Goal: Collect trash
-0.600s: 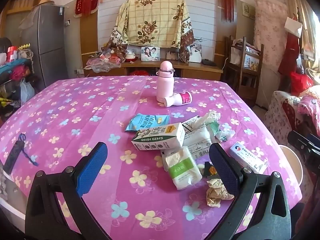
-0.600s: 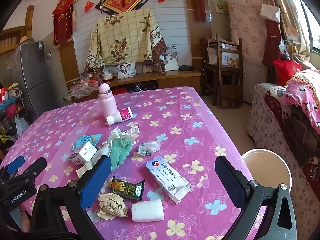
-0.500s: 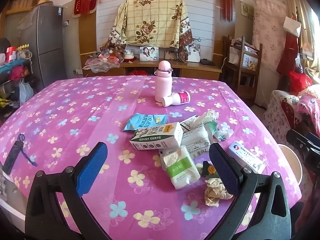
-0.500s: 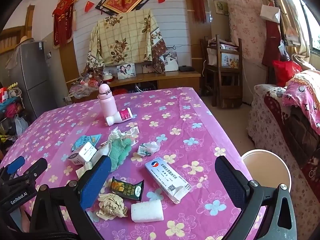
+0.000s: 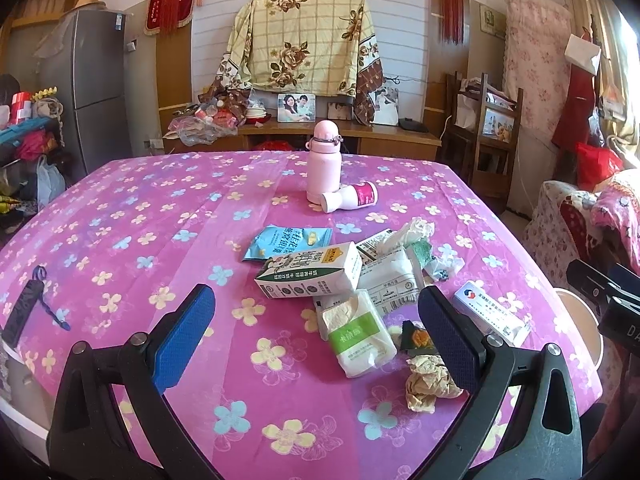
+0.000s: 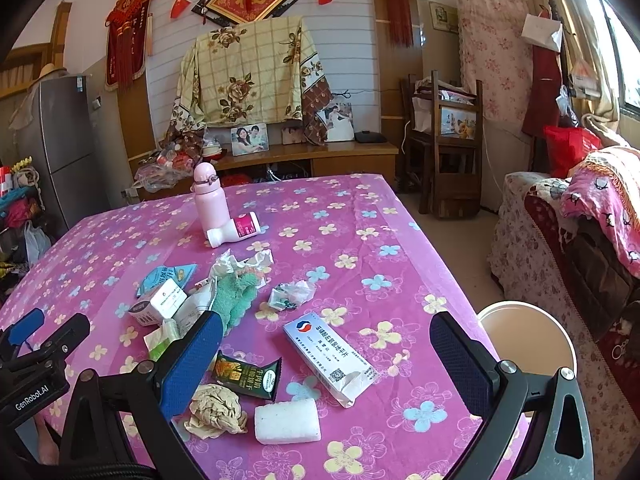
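Note:
Trash is heaped on the pink flowered tablecloth: a milk carton, a green-labelled tissue pack, a blue snack wrapper and a crumpled brown paper ball. The right wrist view adds a white medicine box, a dark snack wrapper, a white foam block and a green cloth. My left gripper hovers open over the near side of the heap, nothing between its fingers. My right gripper is open above the medicine box, clear of it.
A pink flask stands mid-table with a small pink-and-white bottle lying against it. A white bin sits on the floor off the table's right edge. A dark remote lies at the left edge. A sofa and wooden chairs stand to the right.
Both grippers have barely shifted; the trash pile sits slightly higher in the left wrist view. Nothing was taken hold of or moved.

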A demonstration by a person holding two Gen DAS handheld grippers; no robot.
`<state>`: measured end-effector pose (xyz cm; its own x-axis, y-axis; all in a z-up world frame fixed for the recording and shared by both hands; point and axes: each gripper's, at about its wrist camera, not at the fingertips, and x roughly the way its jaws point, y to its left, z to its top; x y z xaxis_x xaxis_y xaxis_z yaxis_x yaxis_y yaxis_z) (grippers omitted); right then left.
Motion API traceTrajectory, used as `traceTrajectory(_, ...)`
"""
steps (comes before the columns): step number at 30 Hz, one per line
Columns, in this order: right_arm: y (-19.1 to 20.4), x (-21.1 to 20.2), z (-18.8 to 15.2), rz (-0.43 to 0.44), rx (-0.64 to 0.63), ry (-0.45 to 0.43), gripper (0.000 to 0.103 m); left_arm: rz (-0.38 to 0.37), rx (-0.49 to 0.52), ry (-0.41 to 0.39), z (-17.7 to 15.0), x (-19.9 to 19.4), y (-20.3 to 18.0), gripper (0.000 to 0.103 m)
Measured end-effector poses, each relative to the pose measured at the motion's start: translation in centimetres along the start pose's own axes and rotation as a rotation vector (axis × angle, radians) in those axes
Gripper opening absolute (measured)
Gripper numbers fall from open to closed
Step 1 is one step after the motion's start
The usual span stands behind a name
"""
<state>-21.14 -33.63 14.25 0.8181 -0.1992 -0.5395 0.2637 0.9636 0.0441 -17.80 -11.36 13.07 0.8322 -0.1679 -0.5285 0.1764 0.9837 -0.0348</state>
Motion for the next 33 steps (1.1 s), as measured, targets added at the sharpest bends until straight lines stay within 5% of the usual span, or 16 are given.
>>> traceTrajectory(33,-0.82,0.39,-0.45,0.03,0.073,0.064,0.103,-0.009,-0.007,0.011,-0.49,0.08,-0.34,0.101)
